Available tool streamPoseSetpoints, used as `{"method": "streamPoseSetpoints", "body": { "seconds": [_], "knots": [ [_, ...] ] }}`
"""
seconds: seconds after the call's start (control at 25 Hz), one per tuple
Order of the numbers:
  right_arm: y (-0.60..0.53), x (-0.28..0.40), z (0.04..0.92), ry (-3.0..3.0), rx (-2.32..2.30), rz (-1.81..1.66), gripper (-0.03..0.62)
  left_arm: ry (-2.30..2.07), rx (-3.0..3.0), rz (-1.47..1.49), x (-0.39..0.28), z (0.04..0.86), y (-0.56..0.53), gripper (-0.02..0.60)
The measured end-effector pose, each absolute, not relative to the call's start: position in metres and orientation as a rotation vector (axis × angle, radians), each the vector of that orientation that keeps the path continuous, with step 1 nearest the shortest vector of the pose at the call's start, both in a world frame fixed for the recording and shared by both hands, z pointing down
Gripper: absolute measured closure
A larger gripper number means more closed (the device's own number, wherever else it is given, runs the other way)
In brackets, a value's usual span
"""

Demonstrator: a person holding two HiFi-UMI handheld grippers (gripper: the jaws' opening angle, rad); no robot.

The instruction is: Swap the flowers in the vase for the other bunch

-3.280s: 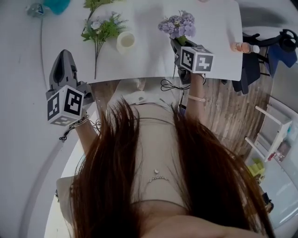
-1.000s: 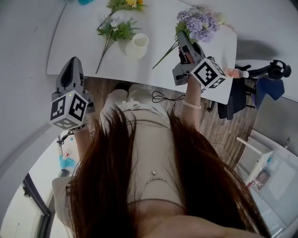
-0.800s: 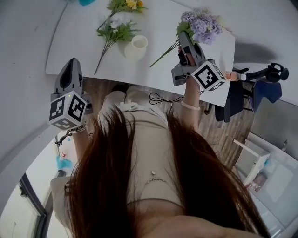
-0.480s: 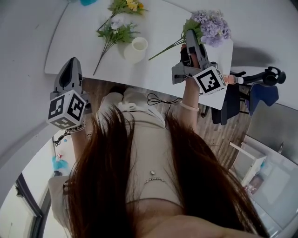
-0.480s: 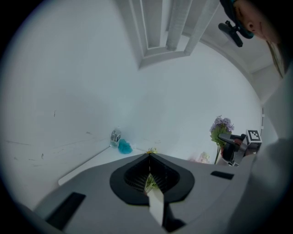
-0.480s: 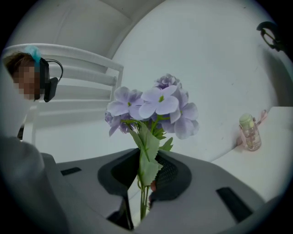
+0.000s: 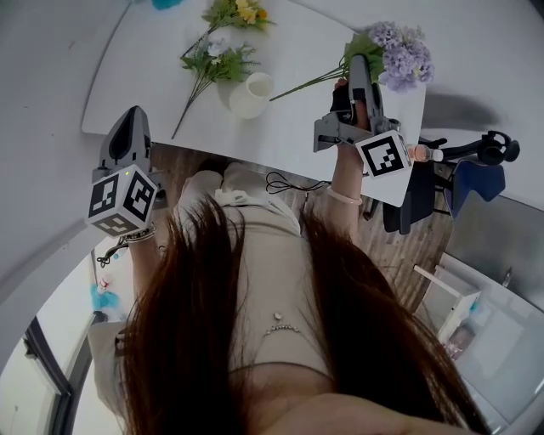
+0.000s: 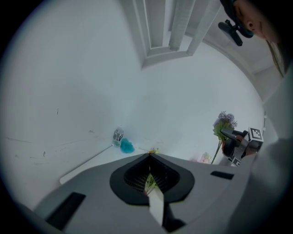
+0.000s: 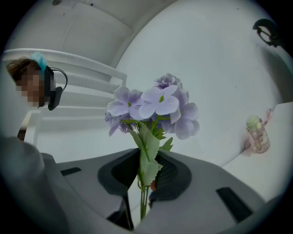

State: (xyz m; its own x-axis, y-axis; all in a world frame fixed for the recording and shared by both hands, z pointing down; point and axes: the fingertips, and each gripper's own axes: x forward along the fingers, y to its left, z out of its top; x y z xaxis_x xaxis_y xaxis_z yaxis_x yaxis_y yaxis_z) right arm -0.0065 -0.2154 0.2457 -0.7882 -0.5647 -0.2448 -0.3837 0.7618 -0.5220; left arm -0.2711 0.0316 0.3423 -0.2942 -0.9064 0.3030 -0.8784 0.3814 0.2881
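Over the desk's (image 7: pixel 153 76) right end, your right gripper (image 7: pixel 361 66) is clamped on the purple bunch (image 7: pixel 399 58). In the right gripper view both jaws press the green stems and one leaf between them. The blooms stand above the jaws there. From the head view the purple heads sit over the far right corner. The bare stem ends poke out leftward toward the vase (image 7: pixel 252 95), near it but not touching.

The vase is white and stands upright about mid-desk, closer to the front edge than the far one.

The other bunch (image 7: pixel 217 53), green with white and yellow heads, lies flat on the desk. It sits just left of the vase, with its heads toward the far edge. Its stems run to the front left corner.

Your left gripper (image 7: pixel 129 119) is off the desk, short of the front left corner. Its jaws are fully together with nothing between the pads, as the left gripper view shows.

A small pink bottle (image 7: pixel 422 154) sits by the front right corner. A blue item (image 7: pixel 167 2) sits at the far edge and is mostly cut off.
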Motion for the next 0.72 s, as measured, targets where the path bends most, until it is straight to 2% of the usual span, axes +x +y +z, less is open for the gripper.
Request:
{"method": "streamPoseSetpoints", "body": {
  "seconds": [0.72],
  "knots": [
    [-0.208, -0.034, 0.257, 2.618, -0.768, -0.494, 0.511, -2.275, 1.460, -0.081, -0.282, 0.349, 0.051, 0.577]
  ]
}}
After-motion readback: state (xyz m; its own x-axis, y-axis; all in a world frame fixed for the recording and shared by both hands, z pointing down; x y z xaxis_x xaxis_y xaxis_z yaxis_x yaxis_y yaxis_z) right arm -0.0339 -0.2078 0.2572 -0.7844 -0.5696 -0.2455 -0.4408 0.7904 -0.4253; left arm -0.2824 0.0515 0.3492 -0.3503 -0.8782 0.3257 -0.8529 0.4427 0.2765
